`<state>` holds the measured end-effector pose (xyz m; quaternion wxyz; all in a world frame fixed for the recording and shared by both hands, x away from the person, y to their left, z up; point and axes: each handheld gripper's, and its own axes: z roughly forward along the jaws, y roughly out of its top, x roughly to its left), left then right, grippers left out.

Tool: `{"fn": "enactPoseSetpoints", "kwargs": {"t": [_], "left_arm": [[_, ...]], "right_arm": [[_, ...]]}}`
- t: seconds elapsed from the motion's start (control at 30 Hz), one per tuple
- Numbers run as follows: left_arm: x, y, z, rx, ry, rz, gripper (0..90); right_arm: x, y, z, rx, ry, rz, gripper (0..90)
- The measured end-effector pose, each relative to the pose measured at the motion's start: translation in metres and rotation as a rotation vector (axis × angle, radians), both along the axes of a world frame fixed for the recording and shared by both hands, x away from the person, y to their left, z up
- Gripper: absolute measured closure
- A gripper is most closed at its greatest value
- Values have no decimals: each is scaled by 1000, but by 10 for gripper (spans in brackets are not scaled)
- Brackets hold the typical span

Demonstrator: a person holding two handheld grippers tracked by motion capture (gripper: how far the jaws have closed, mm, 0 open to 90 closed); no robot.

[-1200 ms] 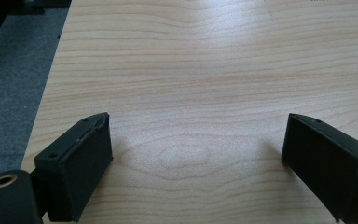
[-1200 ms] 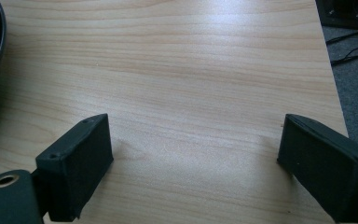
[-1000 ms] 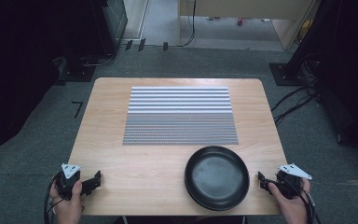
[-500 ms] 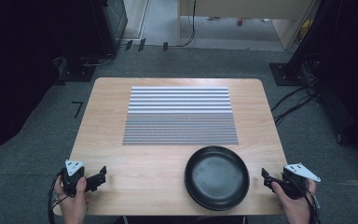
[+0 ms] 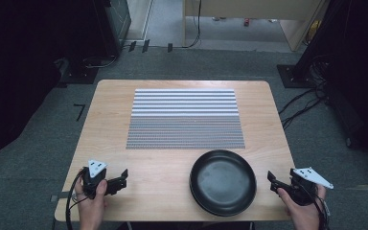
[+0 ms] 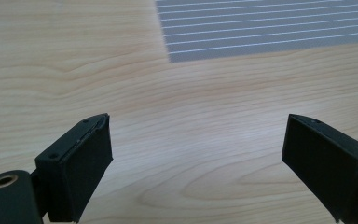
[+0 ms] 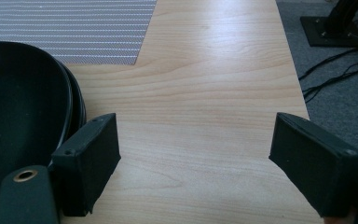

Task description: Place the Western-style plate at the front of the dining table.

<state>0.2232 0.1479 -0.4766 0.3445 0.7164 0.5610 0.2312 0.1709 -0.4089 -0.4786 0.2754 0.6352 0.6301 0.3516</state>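
A black round plate [image 5: 223, 182] sits on the wooden table [image 5: 163, 163] near its front right; its rim also fills the left of the right gripper view [image 7: 23, 107]. A grey striped placemat [image 5: 185, 118] lies flat mid-table, its corner visible in the left gripper view [image 6: 265, 28]. My left gripper [image 5: 120, 179] is held over the front left corner, open, jaws wide apart above bare wood [image 6: 196, 154]. My right gripper [image 5: 273, 180] is at the table's front right edge, just right of the plate, open and empty [image 7: 193, 161].
Grey carpet surrounds the table. Black cables [image 5: 302, 103] and a stand base [image 5: 294, 74] lie on the floor to the right. Dark equipment [image 5: 110, 19] stands at the back left, and a wooden cabinet [image 5: 249, 17] at the back.
Both hands have shifted slightly: the left gripper moved a little right and inward over the table; the right gripper drifted slightly outward and down. Plate and placemat have not moved.
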Motion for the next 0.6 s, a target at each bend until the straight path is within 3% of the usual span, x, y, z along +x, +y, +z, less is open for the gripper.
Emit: {"fn": "enactPoseSetpoints", "kwargs": {"t": [0.23, 0.6], "left_arm": [[4, -38, 8, -10, -8, -94, 81], [12, -76, 13, -41, -12, -165, 81]], "right_arm": [[-4, 9, 8, -6, -22, 14, 144], [-5, 14, 12, 2, -38, 32, 159]]}}
